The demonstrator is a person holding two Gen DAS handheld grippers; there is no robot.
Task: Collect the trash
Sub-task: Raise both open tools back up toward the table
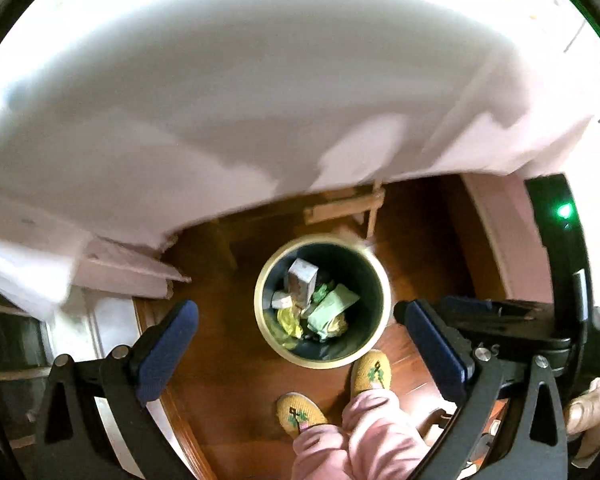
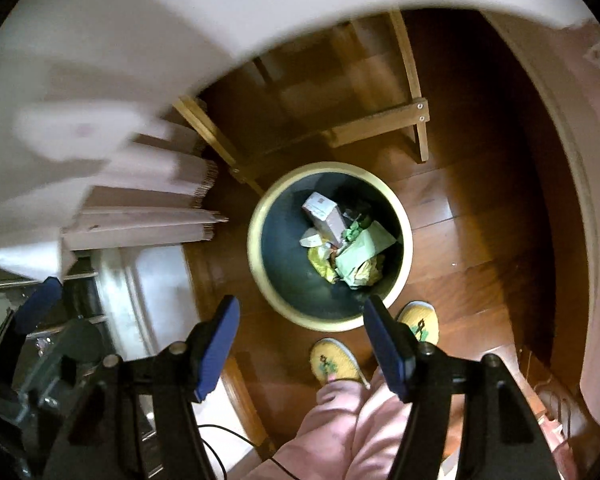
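My left gripper stands spread as wide as it goes, nothing between its blue pads, and my right gripper hangs open too, narrower, its jaws empty as well. No earlier look to compare, so I just call what I see. Both point steeply down at the waste bin, a round bin with a pale cream rim and a dark liner, standing on the reddish wooden floor. From the right wrist view the bin sits just ahead of the fingertips. Inside lies the trash: a small grey-white carton leaning upright, a pale green paper wrapper beside it, and a crumpled yellow wrapper towards the near side, all heaped together at the bottom. Just beside the bin's near rim I see the person's two yellow slippers with a green pattern, and pink trouser legs below them. A white tablecloth fills the top of both views, blurred, and light wooden table legs stand on the floor just behind the bin. At the right edge of the left view, a hand grips the other gripper's handle.
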